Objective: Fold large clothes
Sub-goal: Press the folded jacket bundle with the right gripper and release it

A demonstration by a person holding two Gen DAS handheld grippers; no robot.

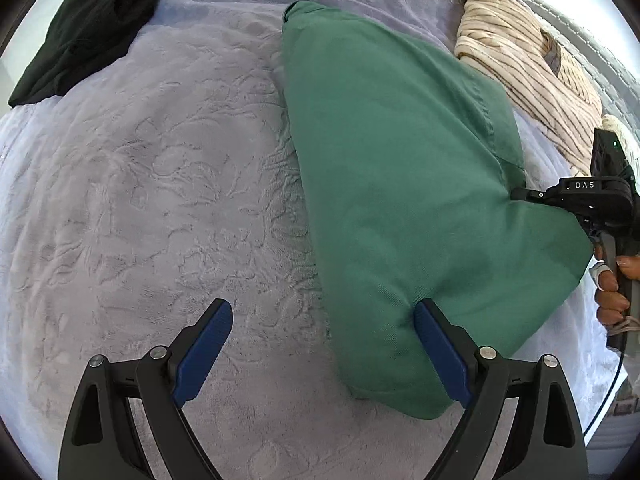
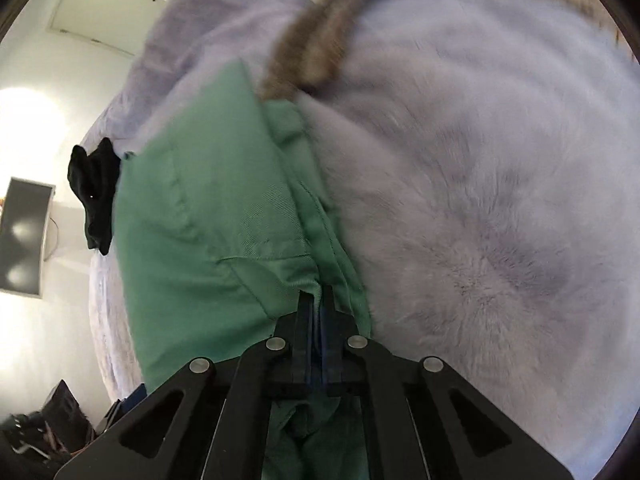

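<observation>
right jaws pinch the green garment (image 2: 208, 216); left jaws spread wide.

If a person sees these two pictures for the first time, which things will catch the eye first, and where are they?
First comes the green garment, spread down the middle of the pale lilac blanket. The right hand-held gripper is shut on its edge, while the left hand-held gripper stands open at its near end. A black garment lies at the far left, a cream striped one at the far right.
</observation>
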